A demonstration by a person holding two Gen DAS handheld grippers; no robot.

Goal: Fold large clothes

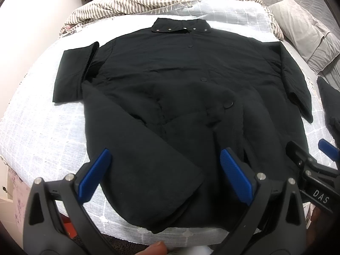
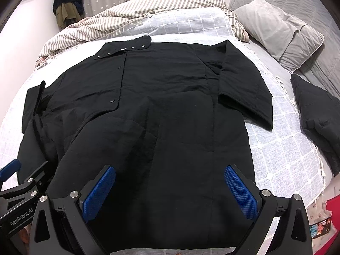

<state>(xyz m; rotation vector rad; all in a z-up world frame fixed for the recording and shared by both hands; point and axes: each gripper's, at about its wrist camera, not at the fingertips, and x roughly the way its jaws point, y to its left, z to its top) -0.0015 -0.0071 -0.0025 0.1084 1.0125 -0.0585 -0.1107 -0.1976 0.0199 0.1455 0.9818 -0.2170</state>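
Note:
A large black coat (image 1: 174, 97) lies spread flat, front up, on the bed, collar at the far end and hem toward me. It also shows in the right wrist view (image 2: 170, 127). Its short left sleeve (image 1: 72, 74) sticks out sideways; the right sleeve (image 2: 246, 89) lies along the body. My left gripper (image 1: 165, 165) is open and empty above the hem's left part. My right gripper (image 2: 170, 182) is open and empty above the hem's right part, and it appears at the right edge of the left wrist view (image 1: 308, 157).
A white checked cover (image 1: 46, 131) lies over the bed. A striped duvet (image 2: 136, 19) is bunched at the far end. A grey pillow (image 2: 280, 31) and a folded dark garment (image 2: 316, 114) lie to the right. Clothes (image 2: 68, 6) hang on the far wall.

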